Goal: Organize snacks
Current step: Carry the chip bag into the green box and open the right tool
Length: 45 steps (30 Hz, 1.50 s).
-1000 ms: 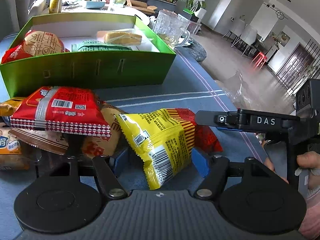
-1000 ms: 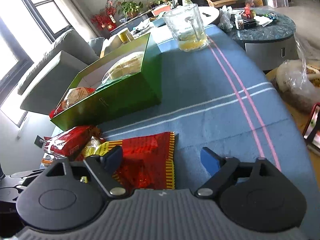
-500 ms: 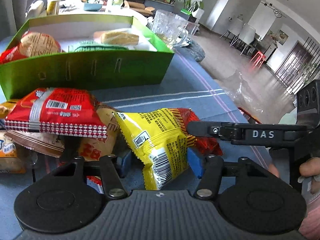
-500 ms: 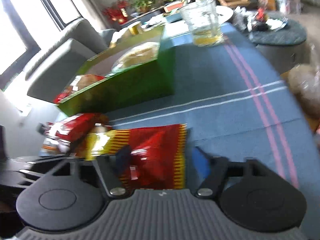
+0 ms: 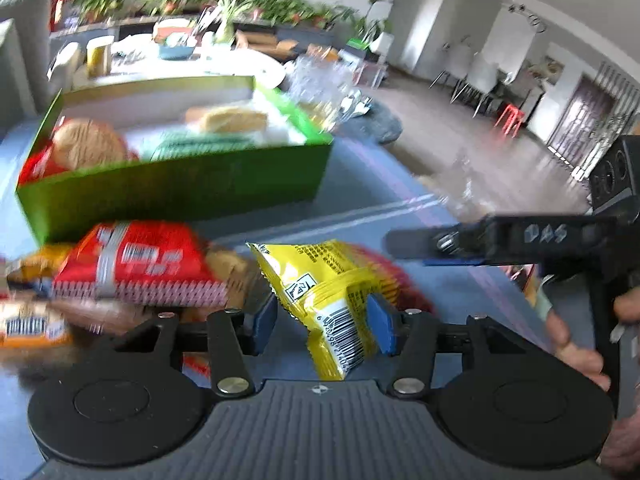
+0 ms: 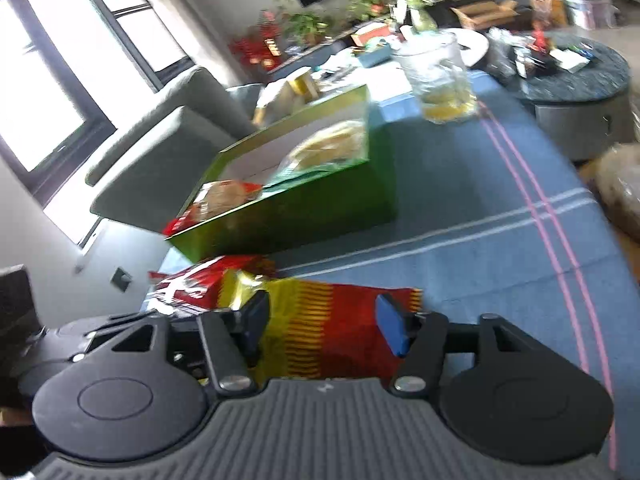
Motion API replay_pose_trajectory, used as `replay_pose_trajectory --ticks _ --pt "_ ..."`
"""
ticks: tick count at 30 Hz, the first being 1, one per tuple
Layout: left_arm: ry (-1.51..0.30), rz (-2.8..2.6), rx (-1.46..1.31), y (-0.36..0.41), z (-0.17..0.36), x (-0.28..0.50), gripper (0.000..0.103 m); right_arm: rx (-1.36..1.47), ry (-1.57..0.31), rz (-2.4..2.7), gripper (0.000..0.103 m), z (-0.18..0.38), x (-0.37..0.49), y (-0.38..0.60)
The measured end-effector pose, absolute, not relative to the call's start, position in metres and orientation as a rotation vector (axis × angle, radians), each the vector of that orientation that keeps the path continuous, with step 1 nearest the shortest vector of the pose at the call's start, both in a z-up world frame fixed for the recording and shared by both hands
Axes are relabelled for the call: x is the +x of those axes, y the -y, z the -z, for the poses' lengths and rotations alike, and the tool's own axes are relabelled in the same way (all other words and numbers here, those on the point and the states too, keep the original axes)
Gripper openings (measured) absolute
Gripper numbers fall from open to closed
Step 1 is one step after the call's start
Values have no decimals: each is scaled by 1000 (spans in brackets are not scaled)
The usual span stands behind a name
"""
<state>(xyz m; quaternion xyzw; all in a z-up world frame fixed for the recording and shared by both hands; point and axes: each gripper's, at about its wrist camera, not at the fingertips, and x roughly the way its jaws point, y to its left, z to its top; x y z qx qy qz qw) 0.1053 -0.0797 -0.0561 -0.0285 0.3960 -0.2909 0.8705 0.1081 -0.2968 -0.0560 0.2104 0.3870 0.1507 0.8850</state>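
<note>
Left gripper (image 5: 326, 316) jaws just closing, pinching yellow snack packet (image 5: 324, 296); right gripper (image 6: 320, 320) jaws apart astride red-yellow packet (image 6: 332, 332); green box (image 5: 172, 192) beyond

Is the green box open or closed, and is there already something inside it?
Open: the green box has no lid on top, and wrapped snacks lie inside it.

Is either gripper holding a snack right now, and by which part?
The left gripper, just closing, pinches the yellow packet near its barcoded end. The right gripper straddles it, apparently unclamped.
</note>
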Motion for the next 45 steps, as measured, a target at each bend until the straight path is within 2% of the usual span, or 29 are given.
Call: replay_pose_trajectory --ticks 9,14,16,25,34,45 --pt "-883 597 -68 77 75 114 57 482 -910 -318 78 83 115 303" --pt "-881 608 -47 84 78 113 54 419 -911 -382 77 83 121 284" --pt "-836 612 -33 84 69 109 54 417 -902 -395 73 79 121 281" --pt "-629 570 -57 59 1 123 55 407 -700 -455 72 16 137 273" --pt "-548 415 -32 15 -20 196 55 436 -676 -545 73 4 230 215" --pt "-591 389 -2 -6 8 290 56 475 -719 -502 74 26 303 193"
